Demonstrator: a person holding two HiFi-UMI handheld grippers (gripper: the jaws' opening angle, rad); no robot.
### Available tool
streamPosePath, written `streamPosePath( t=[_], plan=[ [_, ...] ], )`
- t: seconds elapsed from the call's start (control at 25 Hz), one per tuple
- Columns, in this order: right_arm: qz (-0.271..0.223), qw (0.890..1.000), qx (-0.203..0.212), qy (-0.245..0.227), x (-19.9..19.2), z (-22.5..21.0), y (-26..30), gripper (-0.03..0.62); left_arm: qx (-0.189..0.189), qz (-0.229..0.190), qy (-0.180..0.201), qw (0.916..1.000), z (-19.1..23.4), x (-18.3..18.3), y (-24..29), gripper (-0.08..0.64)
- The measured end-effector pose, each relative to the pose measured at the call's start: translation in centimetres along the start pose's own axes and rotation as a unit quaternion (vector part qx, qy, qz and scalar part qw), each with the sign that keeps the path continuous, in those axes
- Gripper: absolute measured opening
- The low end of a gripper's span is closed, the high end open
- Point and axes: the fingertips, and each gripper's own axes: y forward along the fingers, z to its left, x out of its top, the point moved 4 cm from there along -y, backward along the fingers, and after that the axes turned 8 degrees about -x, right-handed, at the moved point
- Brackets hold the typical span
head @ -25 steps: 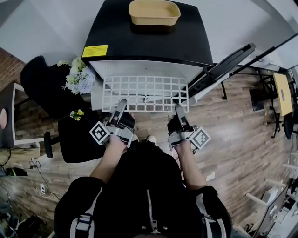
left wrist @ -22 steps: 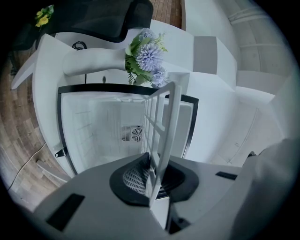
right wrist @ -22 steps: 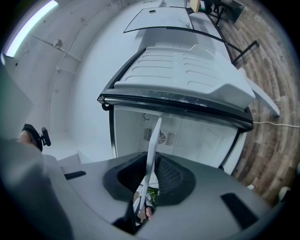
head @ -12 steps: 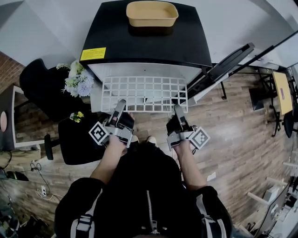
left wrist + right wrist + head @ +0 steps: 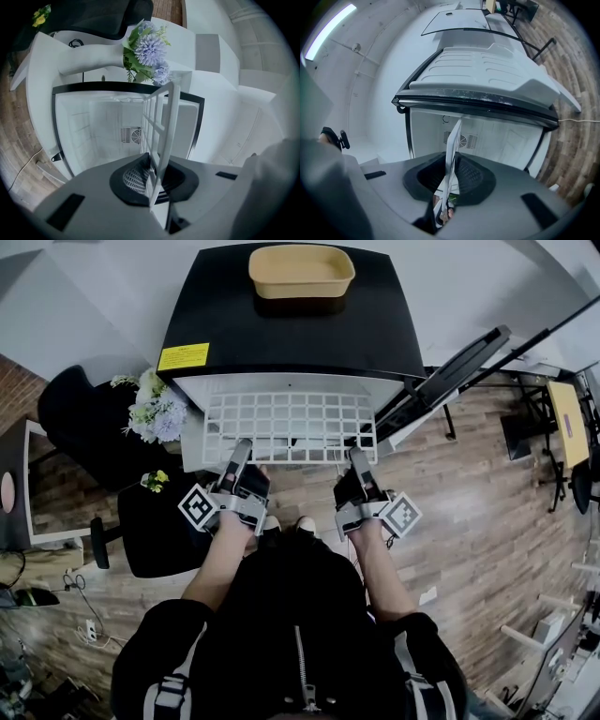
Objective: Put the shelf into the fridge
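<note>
A white wire-grid shelf (image 5: 291, 426) lies flat in front of the small black-topped fridge (image 5: 295, 329), its far edge at the open front. My left gripper (image 5: 243, 454) is shut on the shelf's near edge at the left, and my right gripper (image 5: 355, 459) is shut on it at the right. In the left gripper view the shelf (image 5: 161, 124) stands edge-on between the jaws, pointing into the white fridge interior (image 5: 101, 131). The right gripper view shows the shelf (image 5: 451, 154) pinched the same way, with the fridge's back-wall vent (image 5: 464, 139) behind it.
The fridge door (image 5: 450, 371) stands open to the right. A tan tray (image 5: 301, 271) sits on the fridge top. Left of the fridge are a bunch of pale flowers (image 5: 155, 409) and a black chair (image 5: 84, 413). Wooden floor lies below.
The shelf and both grippers have edged forward, so the shelf's far edge sits a little deeper under the fridge top.
</note>
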Motion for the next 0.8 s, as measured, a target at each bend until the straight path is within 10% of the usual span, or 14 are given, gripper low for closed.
streamPosePath(
  t=[0.8],
  plan=[
    [0.000, 1.000, -0.002, -0.001, 0.8, -0.5, 1.7, 0.054, -0.003, -0.005, 0.010, 0.9999, 0.7, 0.7, 1.7, 0.044]
  ],
)
